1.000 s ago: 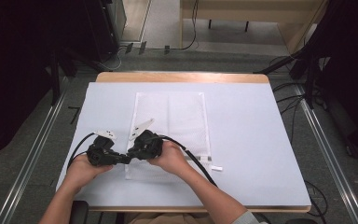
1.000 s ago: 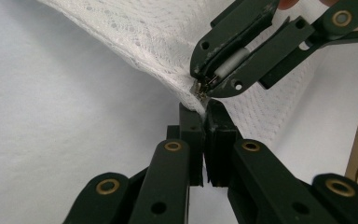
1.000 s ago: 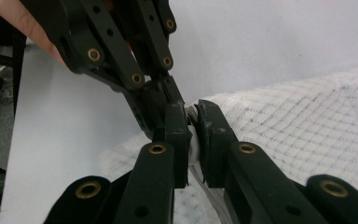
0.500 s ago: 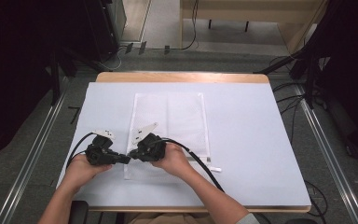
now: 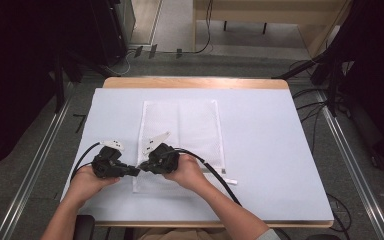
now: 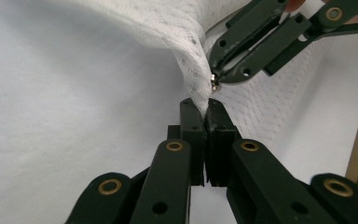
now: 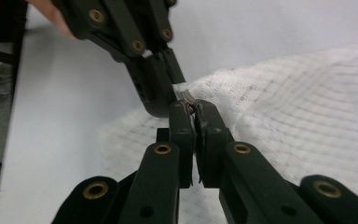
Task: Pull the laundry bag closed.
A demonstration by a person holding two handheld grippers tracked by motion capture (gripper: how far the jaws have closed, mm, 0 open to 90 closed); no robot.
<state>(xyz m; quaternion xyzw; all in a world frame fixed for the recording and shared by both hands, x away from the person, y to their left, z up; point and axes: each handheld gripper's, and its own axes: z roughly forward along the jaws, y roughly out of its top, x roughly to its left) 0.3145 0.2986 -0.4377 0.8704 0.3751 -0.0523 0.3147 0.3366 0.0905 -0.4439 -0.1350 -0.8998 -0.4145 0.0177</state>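
Mesh bag [image 5: 180, 130]: white open-weave netting, soft, matt, slightly rough.
Table cover [image 5: 270, 150]: pale sheet, smooth, matt, finely textured up close.
Table edge [image 5: 195, 82]: light wood, smooth, satin.
Left gripper [image 6: 204, 112]: matt black plastic jaws and links, brass-coloured rivets.
Right gripper [image 7: 192, 108]: the same matt black plastic, brass-coloured rivets; pads scuffed.
Cable [image 5: 215, 172]: black, smooth, faintly glossy.

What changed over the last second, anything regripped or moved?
Little. The right gripper finished closing on the mesh bag edge, beside the left gripper, already clamped there. Hands, bag and table stayed put.
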